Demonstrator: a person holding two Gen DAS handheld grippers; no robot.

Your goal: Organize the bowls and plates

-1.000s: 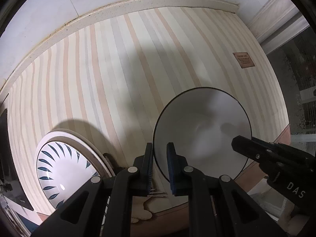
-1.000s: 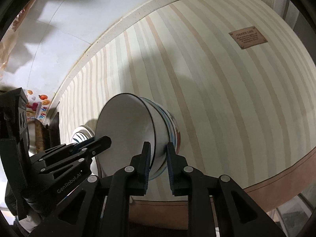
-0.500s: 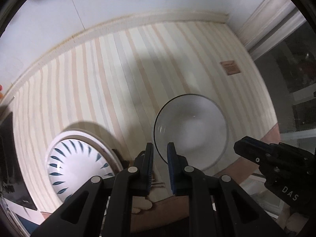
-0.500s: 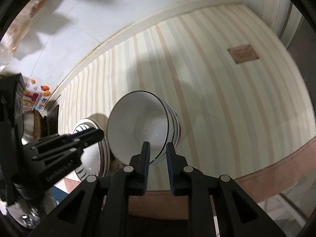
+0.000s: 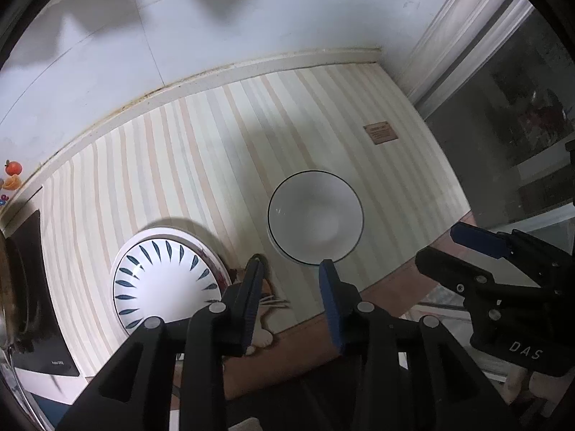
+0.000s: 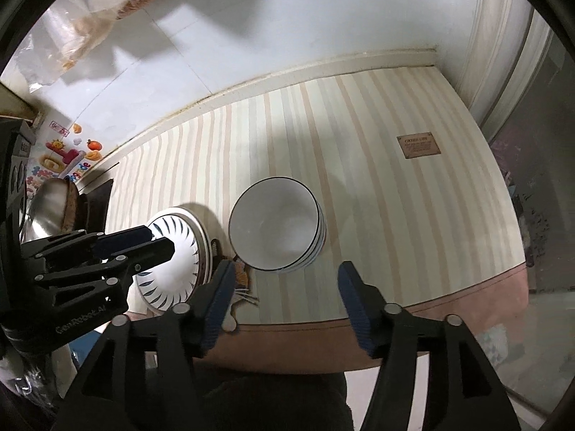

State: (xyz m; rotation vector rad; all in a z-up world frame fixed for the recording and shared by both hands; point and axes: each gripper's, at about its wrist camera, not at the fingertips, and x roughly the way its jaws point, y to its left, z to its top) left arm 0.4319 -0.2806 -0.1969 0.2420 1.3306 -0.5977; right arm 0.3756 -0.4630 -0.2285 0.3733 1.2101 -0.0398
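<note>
A stack of white bowls with dark rims (image 5: 315, 217) (image 6: 275, 224) stands on the striped tablecloth near its front edge. To its left lies a stack of white plates with blue leaf marks (image 5: 165, 283) (image 6: 176, 251). My left gripper (image 5: 290, 265) hangs well above the near rim of the bowls. Its jaws are opening and nothing is between them. My right gripper (image 6: 286, 269) hovers over the same rim, its jaws opening wider, also with nothing between them. Each gripper shows in the other's view: the right gripper (image 5: 467, 248), the left gripper (image 6: 143, 244).
The striped tablecloth (image 6: 377, 197) carries a brown label (image 6: 418, 146). A cat-shaped mat (image 5: 267, 298) lies between plates and bowls at the front edge. A black cooktop (image 5: 32, 287) and a steel pot (image 6: 46, 212) sit at the left. A glass door (image 5: 521, 125) is at the right.
Both grippers have risen away from the bowl stack, which now looks smaller and farther below. Both pairs of jaws, shut before, have spread apart, the right pair wider.
</note>
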